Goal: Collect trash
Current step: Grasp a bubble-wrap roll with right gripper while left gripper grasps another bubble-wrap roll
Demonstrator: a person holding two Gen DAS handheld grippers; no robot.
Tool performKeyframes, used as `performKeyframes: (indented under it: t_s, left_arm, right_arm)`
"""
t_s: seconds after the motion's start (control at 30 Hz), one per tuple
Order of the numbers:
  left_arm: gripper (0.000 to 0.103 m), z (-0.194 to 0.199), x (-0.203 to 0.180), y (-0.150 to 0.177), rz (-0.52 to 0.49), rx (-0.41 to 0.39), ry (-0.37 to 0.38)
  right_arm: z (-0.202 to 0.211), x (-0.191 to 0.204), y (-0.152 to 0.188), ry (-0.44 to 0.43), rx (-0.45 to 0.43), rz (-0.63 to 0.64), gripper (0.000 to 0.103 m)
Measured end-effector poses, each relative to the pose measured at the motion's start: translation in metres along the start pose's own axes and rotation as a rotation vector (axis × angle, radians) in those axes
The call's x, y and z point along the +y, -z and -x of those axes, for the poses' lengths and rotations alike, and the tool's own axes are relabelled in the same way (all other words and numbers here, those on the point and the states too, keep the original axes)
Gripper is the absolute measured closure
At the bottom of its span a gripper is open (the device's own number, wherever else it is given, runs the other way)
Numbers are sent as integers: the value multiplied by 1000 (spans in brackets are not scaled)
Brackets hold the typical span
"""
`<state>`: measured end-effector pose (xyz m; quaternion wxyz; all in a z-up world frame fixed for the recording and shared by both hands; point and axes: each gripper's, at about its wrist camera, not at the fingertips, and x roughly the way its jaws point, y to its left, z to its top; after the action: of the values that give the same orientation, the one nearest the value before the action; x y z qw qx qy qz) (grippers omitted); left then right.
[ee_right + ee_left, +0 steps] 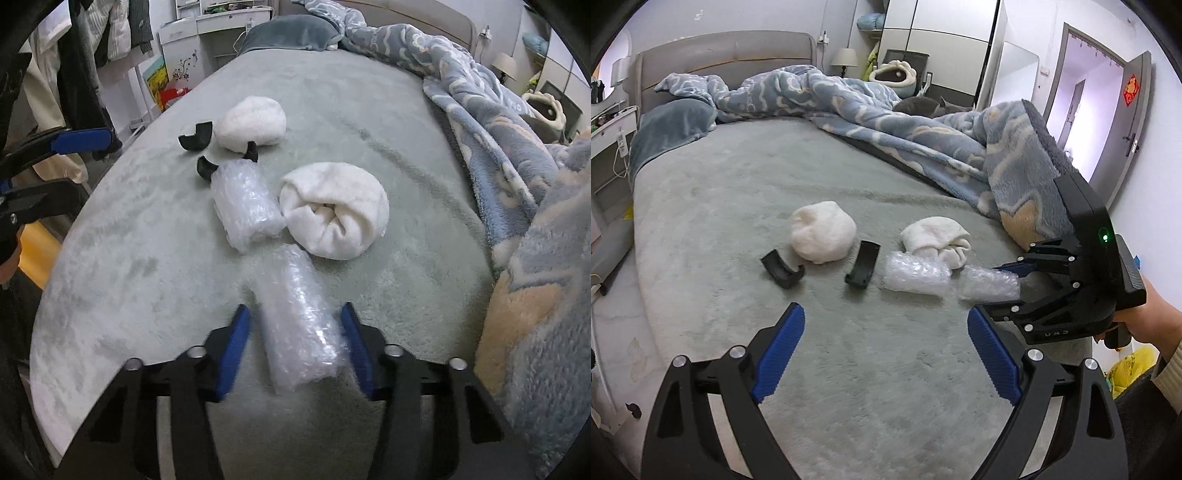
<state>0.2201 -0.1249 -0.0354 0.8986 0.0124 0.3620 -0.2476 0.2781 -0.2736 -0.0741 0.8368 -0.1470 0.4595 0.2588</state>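
Two rolls of clear bubble wrap lie on the grey-green bed. The near roll (pixel 299 317) (pixel 988 284) sits between the fingers of my right gripper (pixel 295 350) (pixel 1001 286), which is open around it with gaps on both sides. The far roll (pixel 245 203) (pixel 916 275) lies beyond it. Two curved black plastic pieces (pixel 783 267) (pixel 862 267) lie on the bed, also in the right wrist view (pixel 195 136) (pixel 207 168). My left gripper (pixel 886 350) is open and empty above the bed, short of these things.
Two rolled white towels (pixel 822 230) (pixel 938 236) (pixel 334 210) (pixel 253 123) lie among the trash. A rumpled blue patterned blanket (pixel 923 122) (pixel 517 155) covers the bed's right side. A white cabinet (pixel 207 33) and hanging clothes (pixel 85 66) stand beside the bed.
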Motion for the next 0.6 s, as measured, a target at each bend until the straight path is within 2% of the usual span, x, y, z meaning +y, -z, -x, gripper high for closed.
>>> performKeyframes:
  t_s: [0.27,0.6]
  left_arm:
    - [11,-21,-14,-1,-8,20,7]
    - [11,-51,-25,-1,16,49,42]
  right_arm:
    - [21,-8,1,-34,-60,-31,63]
    - [70,-27,-3,-72,-212,-119,63]
